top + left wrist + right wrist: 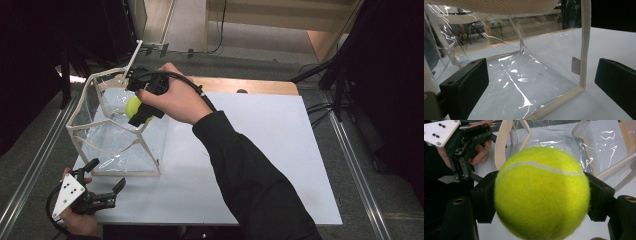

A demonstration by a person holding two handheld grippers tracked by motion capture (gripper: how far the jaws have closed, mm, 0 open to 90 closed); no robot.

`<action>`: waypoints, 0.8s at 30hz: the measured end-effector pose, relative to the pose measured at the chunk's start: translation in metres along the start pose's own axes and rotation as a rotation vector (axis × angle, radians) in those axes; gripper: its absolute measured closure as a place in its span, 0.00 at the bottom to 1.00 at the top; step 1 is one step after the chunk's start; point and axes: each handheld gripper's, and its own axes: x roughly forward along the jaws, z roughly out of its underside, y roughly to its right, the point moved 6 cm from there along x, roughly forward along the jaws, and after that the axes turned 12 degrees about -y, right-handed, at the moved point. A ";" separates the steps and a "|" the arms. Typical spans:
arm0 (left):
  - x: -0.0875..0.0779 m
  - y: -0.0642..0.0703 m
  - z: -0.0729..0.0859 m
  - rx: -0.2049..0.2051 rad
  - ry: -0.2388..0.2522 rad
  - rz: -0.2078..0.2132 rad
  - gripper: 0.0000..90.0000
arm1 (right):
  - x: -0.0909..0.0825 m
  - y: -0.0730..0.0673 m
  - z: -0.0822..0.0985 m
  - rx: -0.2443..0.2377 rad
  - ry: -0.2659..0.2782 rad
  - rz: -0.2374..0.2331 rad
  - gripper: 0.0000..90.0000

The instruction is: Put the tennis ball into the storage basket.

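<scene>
- Fuzzy yellow-green tennis ball [541, 195] with a white curved seam: clamped between the right gripper [141, 111]'s black jaws, held off the worktop above the bag's open top.
- Clear plastic bag [117, 140] with beige fabric edging: stands upright on the white worktop, mouth open, apparently empty.

The high view looks forward and down over the white table [260, 165] from the person's side. The left gripper view sits low, very close to the clear bag [524, 75], facing it between its own jaws. The right gripper view looks steeply down past the tennis ball [541, 192] pinched between its jaws. All three views share the bag; the right gripper view also catches the left gripper [466, 150], beyond its jaws.
</scene>
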 end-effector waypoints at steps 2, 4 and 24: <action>0.000 0.000 0.000 0.000 0.000 0.000 0.00 | 0.002 0.000 -0.003 -0.001 -0.002 -0.003 0.26; 0.000 0.000 0.000 0.001 0.000 0.000 0.00 | 0.003 0.000 -0.005 -0.001 -0.007 -0.004 0.26; 0.000 0.000 0.000 -0.007 0.008 0.002 0.00 | 0.028 0.011 -0.019 -0.002 -0.033 -0.005 0.26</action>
